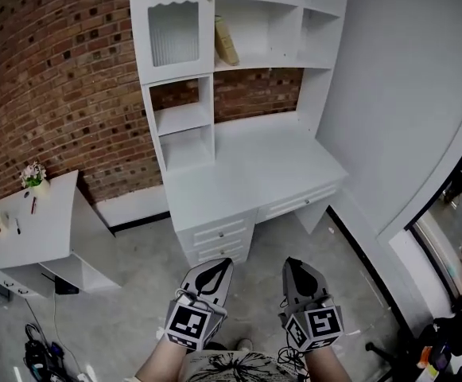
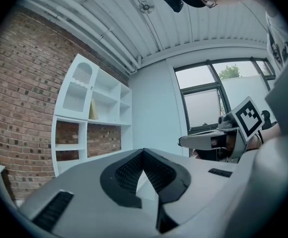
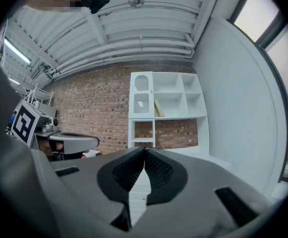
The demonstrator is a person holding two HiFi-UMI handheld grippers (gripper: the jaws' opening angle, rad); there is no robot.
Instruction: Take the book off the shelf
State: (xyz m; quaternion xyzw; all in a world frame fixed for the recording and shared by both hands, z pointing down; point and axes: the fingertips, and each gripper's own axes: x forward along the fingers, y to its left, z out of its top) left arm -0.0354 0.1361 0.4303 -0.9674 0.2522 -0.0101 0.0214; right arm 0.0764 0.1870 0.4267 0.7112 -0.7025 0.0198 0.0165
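A tan book (image 1: 226,40) leans in the upper middle compartment of the white shelf unit (image 1: 184,119) that stands on a white desk (image 1: 254,173). It also shows as a small leaning book (image 2: 92,110) in the left gripper view and as a book (image 3: 158,108) in the right gripper view. Both grippers are held low, well short of the desk and far from the book. The left gripper (image 1: 215,267) has its jaws together with nothing between them, tips meeting (image 2: 143,151). The right gripper (image 1: 296,265) is likewise shut and empty (image 3: 144,150).
A brick wall (image 1: 56,78) runs behind the desk. A small white side table (image 1: 32,229) with a flower pot (image 1: 33,176) stands at left, with cables (image 1: 40,348) on the floor beside it. A white wall (image 1: 397,94) closes the right side. Desk drawers (image 1: 219,233) face me.
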